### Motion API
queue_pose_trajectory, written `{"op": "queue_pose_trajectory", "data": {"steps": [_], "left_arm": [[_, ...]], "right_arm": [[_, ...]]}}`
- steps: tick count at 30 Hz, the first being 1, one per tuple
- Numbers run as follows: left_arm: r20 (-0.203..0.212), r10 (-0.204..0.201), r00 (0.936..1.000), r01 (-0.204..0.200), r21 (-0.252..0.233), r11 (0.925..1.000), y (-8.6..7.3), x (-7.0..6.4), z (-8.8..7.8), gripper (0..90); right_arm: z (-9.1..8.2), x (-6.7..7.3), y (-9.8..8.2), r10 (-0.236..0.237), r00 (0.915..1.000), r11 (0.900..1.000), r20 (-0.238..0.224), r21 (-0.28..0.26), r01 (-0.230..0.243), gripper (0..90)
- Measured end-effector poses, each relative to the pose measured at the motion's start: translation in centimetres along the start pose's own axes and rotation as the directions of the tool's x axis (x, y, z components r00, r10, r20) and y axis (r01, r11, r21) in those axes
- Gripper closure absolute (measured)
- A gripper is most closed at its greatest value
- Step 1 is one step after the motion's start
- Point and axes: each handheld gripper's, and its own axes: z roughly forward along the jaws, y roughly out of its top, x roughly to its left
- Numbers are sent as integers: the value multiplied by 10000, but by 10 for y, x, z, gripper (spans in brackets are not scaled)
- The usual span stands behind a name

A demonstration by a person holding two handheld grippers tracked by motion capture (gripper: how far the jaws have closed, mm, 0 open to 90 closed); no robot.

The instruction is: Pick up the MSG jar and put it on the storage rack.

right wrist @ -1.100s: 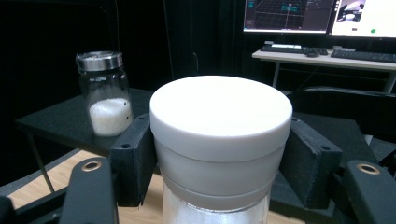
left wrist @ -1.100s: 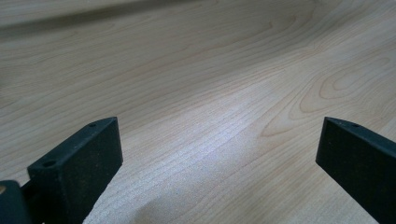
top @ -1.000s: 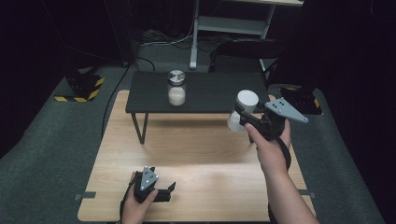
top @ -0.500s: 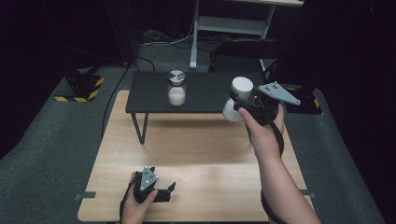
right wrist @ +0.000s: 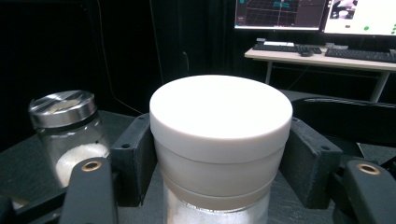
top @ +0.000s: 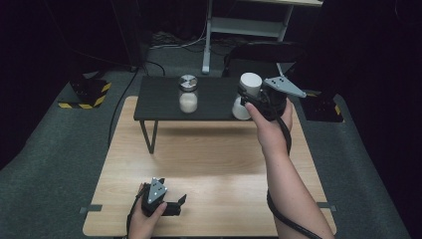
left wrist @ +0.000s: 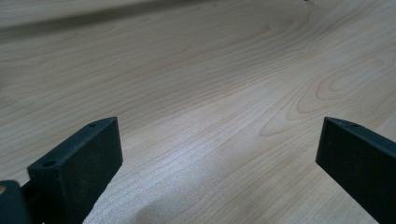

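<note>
On the black bench (top: 164,107) stands a steel-lidded jar (top: 187,93). Your right gripper (right wrist: 219,154) clamps the white-lidded jar (right wrist: 219,140) over the bench's right end; setting it down seems next. Your left gripper (top: 171,205) rests open on the wooden table (top: 219,169).

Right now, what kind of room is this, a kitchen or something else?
Probably a lab or workshop, not a kitchen. Lit computer monitors and keyboards sit on a pale desk behind, yellow-and-black hazard tape marks the grey carpet, and the right gripper holds a white-lidded jar.
</note>
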Motion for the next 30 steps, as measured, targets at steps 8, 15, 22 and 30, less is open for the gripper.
{"op": "queue_pose_trajectory", "data": {"steps": [8, 15, 22, 30], "left_arm": [[12, 102, 9999, -102, -10, 9999, 0, -1, 0, 5], [16, 93, 10000, -93, -22, 10000, -1, 0, -1, 5], [28, 69, 10000, -69, 6, 10000, 0, 0, -1, 5], [38, 124, 9999, -124, -10, 9999, -1, 0, -1, 5]], "right_arm": [[17, 3, 5, -158, 9995, 9997, 281, 170, 153, 341], [31, 0, 1, 5, 9989, 9997, 469, 263, -17, 341], [38, -5, -6, -52, 9990, 10000, 443, 9, 51, 341], [43, -2, -15, -189, 9984, 9994, 536, -277, 204, 341]]}}
